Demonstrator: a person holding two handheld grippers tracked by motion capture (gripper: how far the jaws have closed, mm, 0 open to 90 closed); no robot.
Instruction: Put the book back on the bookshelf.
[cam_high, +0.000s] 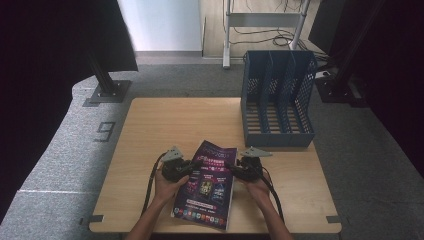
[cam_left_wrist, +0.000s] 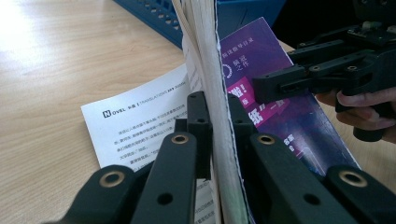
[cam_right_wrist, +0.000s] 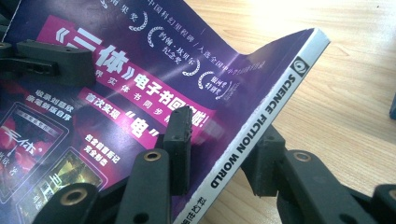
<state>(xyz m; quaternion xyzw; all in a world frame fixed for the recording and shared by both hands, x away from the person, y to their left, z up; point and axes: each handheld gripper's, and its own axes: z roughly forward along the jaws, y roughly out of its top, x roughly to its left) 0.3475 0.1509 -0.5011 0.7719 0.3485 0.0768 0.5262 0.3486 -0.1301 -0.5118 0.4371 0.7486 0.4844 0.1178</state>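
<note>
A purple-covered magazine lies near the table's front edge, between my two grippers. My left gripper holds its left side. In the left gripper view, that gripper has its jaws clamped on the stack of page edges of the magazine, and a loose white printed page hangs down beside them. My right gripper is at the magazine's right side. In the right gripper view, that gripper straddles the spine of the magazine, with one pad on the cover and the other under the back.
A blue slotted file holder stands at the back right of the wooden table, just beyond the magazine. Dark stands and cables sit on the grey floor behind the table. A person's forearms enter from the bottom edge.
</note>
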